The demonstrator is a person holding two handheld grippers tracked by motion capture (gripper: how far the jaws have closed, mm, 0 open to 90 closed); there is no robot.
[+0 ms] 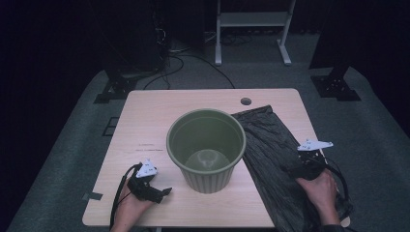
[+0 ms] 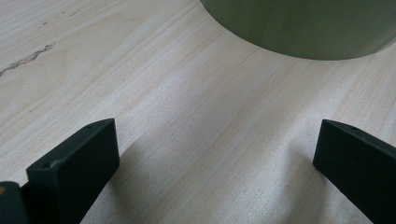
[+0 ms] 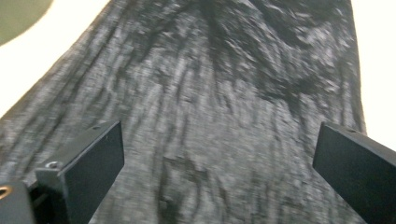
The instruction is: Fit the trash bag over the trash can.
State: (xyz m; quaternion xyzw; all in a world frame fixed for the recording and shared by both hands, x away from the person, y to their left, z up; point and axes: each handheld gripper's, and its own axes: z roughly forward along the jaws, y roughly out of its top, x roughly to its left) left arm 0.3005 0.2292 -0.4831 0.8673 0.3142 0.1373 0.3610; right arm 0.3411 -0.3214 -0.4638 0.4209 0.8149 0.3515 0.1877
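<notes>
A green ribbed bin (image 1: 206,151) stands upright and empty in the middle of the wooden table (image 1: 145,121). To its right a crumpled black plastic bag (image 1: 273,159) lies flat and hangs over the table's front right edge. My left gripper (image 1: 164,192) rests on the wood left of the bin, jaws open, nothing between them; the bin's base (image 2: 303,28) is just ahead. My right gripper (image 1: 292,170) hovers over the bag (image 3: 224,116), jaws wide open, holding nothing.
A round cable hole (image 1: 245,101) sits near the table's far edge. On the dark floor beyond the table are a white stand (image 1: 251,29), black stand feet (image 1: 113,89) and cables. A strip of tape (image 1: 92,196) marks the front left corner.
</notes>
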